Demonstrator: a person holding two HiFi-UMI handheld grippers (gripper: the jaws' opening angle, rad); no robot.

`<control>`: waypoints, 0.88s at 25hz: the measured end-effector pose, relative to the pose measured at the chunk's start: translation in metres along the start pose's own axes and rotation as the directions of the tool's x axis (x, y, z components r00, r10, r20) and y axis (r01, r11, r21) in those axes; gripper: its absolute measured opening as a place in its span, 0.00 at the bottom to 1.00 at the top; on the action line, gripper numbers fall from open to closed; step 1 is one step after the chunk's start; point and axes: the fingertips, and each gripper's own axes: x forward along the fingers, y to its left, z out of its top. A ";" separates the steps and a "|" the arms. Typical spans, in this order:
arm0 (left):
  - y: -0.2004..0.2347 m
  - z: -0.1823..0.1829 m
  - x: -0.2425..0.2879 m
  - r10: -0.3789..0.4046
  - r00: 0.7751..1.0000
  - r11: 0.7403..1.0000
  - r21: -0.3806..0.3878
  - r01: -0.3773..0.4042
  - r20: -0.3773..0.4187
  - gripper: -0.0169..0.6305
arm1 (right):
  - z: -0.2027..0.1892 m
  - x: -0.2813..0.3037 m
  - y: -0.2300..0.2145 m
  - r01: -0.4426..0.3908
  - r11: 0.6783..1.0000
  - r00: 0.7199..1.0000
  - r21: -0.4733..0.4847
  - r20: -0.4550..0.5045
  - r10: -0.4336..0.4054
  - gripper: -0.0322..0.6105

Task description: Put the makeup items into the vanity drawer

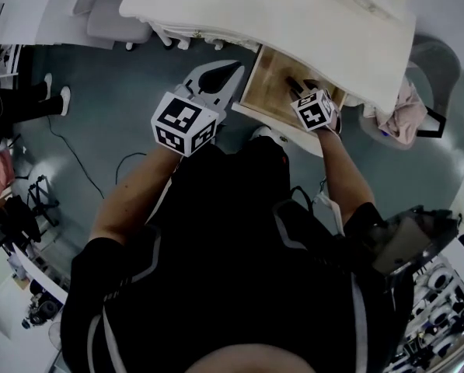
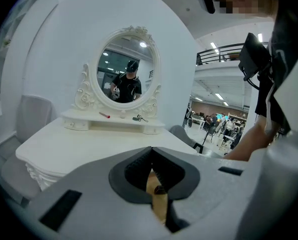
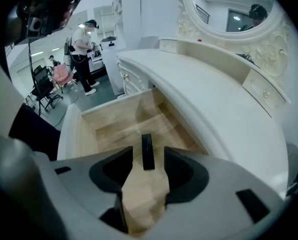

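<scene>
The vanity's wooden drawer stands pulled out below the white tabletop. My right gripper hangs inside the drawer, open. A slim black makeup stick lies lengthwise between its pads, with a gap on each side. In the head view that gripper is over the drawer's right part. My left gripper hovers beside the drawer's left front corner, with its jaws together and nothing held. In the left gripper view the pads meet. A red item and a dark item lie on the mirror shelf.
An oval mirror in an ornate white frame stands at the back of the vanity. A grey chair sits at the far left, and a pink cloth hangs at the right. Cables trail on the floor. People stand in the background.
</scene>
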 end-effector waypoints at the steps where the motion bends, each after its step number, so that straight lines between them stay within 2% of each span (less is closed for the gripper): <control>1: 0.000 0.002 -0.001 -0.010 1.000 1.000 0.005 0.010 0.000 0.03 | 0.004 -0.006 -0.001 0.007 1.000 1.000 0.014 0.014 -0.007 0.37; 7: -0.006 0.024 -0.005 -0.104 0.994 0.993 0.056 0.104 0.009 0.03 | 0.039 -0.058 -0.013 0.088 0.986 0.987 0.139 0.121 -0.105 0.31; 13: -0.010 0.053 -0.007 -0.196 0.980 0.979 0.068 0.193 0.041 0.03 | 0.073 -0.122 -0.026 0.158 0.954 0.950 0.256 0.223 -0.217 0.28; 18: -0.009 0.072 -0.009 -0.246 0.967 0.966 0.101 0.239 0.060 0.03 | 0.100 -0.181 -0.031 0.197 0.910 0.898 0.364 0.306 -0.316 0.25; 22: -0.009 0.095 -0.010 -0.284 0.954 0.957 0.099 0.274 0.101 0.03 | 0.108 -0.238 -0.040 0.258 0.860 0.833 0.440 0.349 -0.429 0.18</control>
